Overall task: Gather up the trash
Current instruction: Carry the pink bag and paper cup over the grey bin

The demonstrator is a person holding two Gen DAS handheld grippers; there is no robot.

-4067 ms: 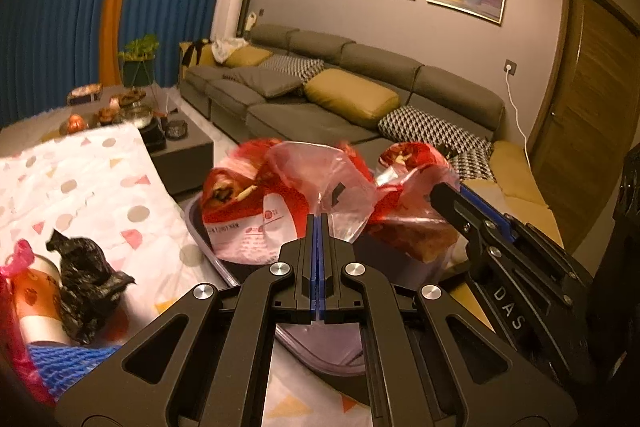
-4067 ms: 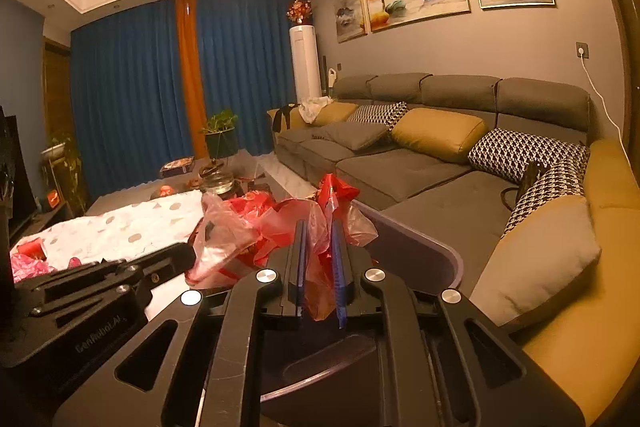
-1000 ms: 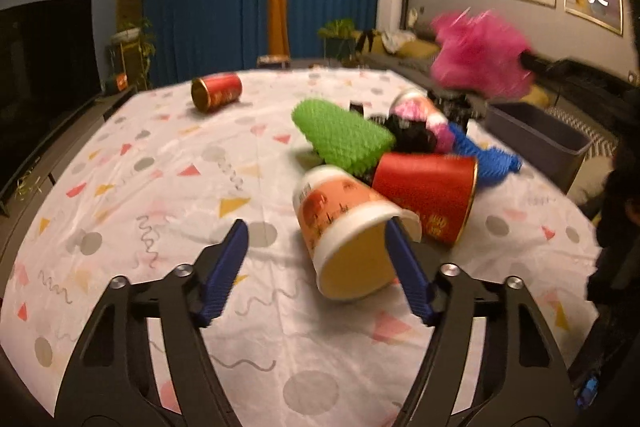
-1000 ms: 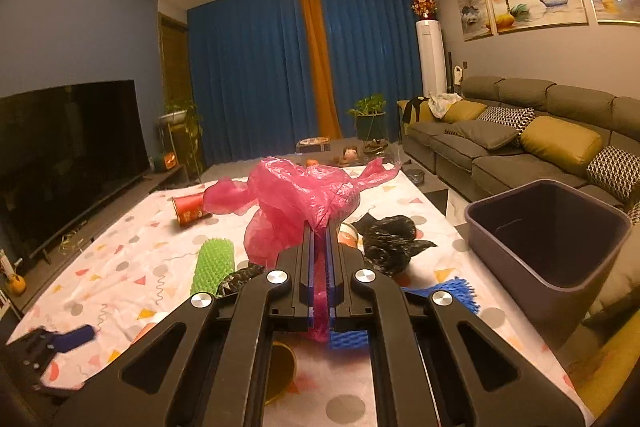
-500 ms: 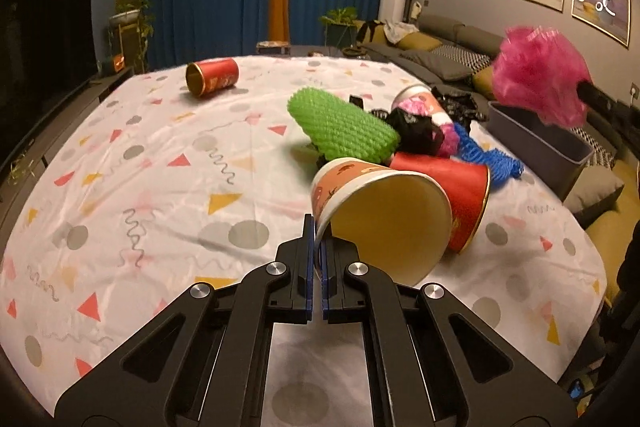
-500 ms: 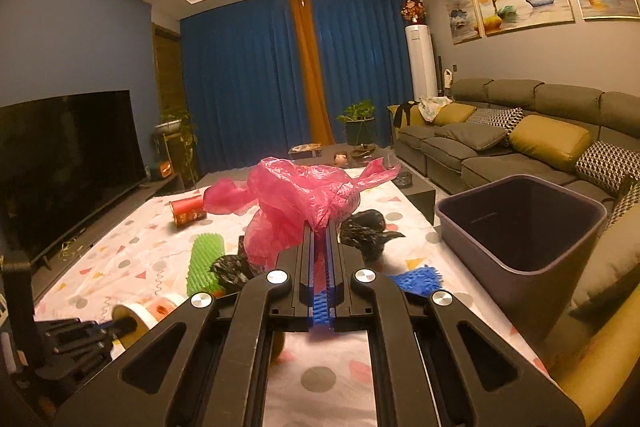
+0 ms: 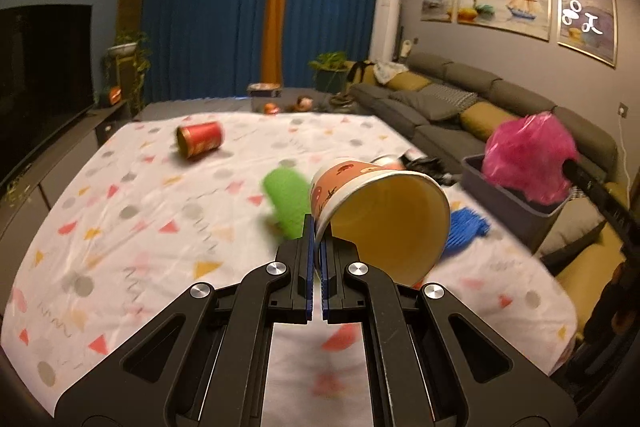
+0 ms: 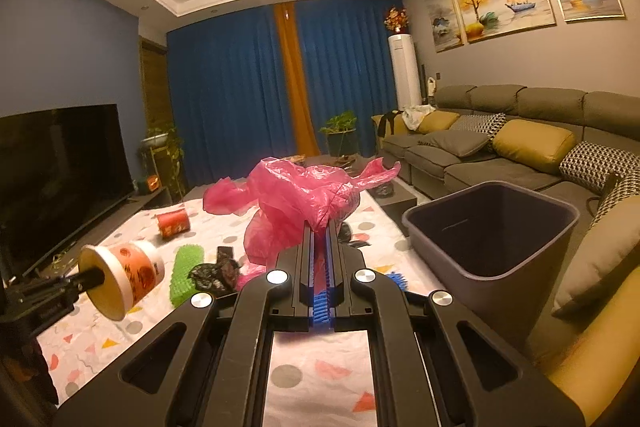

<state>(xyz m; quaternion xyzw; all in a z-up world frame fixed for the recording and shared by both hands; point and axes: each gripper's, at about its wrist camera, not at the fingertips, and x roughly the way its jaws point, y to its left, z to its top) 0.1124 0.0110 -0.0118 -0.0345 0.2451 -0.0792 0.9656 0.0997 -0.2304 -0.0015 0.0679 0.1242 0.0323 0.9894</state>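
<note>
My left gripper (image 7: 317, 227) is shut on the rim of an orange paper cup (image 7: 372, 203) and holds it above the table; the cup also shows in the right wrist view (image 8: 128, 275). My right gripper (image 8: 320, 227) is shut on a pink plastic bag (image 8: 300, 203), which shows over the bin in the left wrist view (image 7: 528, 159). The grey trash bin (image 8: 492, 239) stands beside the table, right of the right gripper, and shows at the right in the left wrist view (image 7: 508, 207).
On the patterned tablecloth (image 7: 140, 211) lie a red can (image 7: 200, 139), a green mesh sleeve (image 7: 286, 201), a blue mesh piece (image 7: 466, 229) and a black bag (image 8: 212, 273). A sofa (image 8: 500, 147) runs behind the bin. A TV (image 8: 56, 163) stands at left.
My left gripper closed on the cup's rim and lifted it off the table. My right gripper carried the pink bag right, toward the bin.
</note>
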